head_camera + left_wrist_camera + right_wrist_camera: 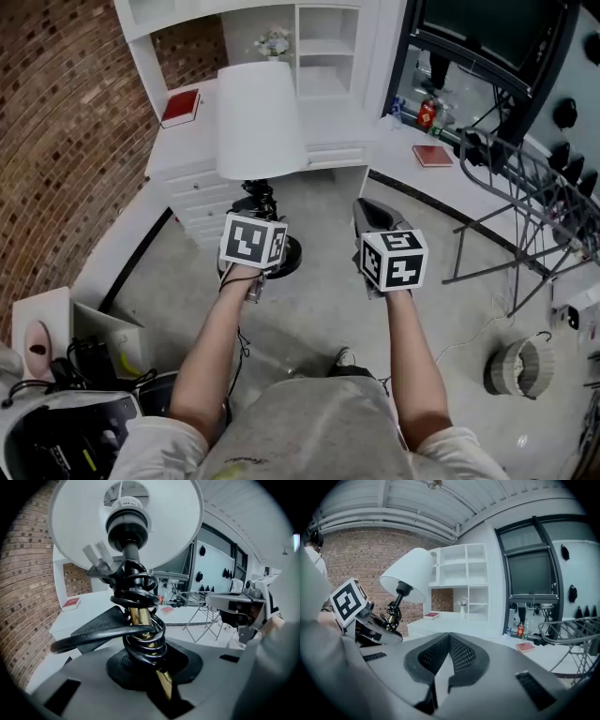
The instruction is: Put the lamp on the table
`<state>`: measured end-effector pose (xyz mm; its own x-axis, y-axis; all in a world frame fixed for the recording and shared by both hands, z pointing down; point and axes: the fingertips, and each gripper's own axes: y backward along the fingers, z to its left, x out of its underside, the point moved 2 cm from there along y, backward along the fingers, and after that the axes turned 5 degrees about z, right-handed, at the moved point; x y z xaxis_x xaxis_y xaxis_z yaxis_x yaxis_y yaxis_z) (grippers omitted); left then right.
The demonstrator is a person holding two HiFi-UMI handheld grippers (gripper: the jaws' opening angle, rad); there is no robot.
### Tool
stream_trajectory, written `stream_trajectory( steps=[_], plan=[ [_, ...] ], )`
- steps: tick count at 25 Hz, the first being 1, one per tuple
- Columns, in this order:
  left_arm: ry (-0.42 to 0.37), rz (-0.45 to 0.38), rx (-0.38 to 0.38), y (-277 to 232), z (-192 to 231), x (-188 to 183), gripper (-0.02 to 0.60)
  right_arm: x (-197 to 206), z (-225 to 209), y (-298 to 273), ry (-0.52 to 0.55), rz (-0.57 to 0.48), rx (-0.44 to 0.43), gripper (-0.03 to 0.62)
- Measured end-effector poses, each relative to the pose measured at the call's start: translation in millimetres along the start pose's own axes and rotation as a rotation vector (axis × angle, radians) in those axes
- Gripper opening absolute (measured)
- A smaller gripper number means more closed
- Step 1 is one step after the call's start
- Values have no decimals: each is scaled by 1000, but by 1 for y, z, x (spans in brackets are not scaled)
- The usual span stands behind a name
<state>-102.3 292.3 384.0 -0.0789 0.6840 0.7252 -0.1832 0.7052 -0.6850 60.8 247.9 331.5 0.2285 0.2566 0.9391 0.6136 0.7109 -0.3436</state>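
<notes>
A: Left gripper (157, 670), nearest us, is it holding anything?
B: Yes. White table (202, 141) ahead, lamp (260, 117) aloft short of it, above the floor (328, 300); jaws clenched on its brass stem (138, 616), cord (140, 641) coiled round.
A: Right gripper (448, 657)?
B: Jaws together, empty. Lifting looks done, I'd judge; setting down remains.

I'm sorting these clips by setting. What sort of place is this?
Probably a home-style room, perhaps a staged one. It has a brick wall, a white shelving unit above a white counter, and a folding drying rack on the bare floor.
</notes>
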Motion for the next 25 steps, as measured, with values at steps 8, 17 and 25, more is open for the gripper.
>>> stream_trajectory(
  steps=[8,17,25],
  plan=[
    [-28,16,17,-22,-6,-10,77,0,-21,-7,-13,-3,33,3],
    [-25,26,-2,-61,-20,-40,77,1,-72,-29,-20,10,13,3],
    [-21,29,-18,-114,-32,-96,77,-15,-140,-66,-14,17,-13,3]
  ],
)
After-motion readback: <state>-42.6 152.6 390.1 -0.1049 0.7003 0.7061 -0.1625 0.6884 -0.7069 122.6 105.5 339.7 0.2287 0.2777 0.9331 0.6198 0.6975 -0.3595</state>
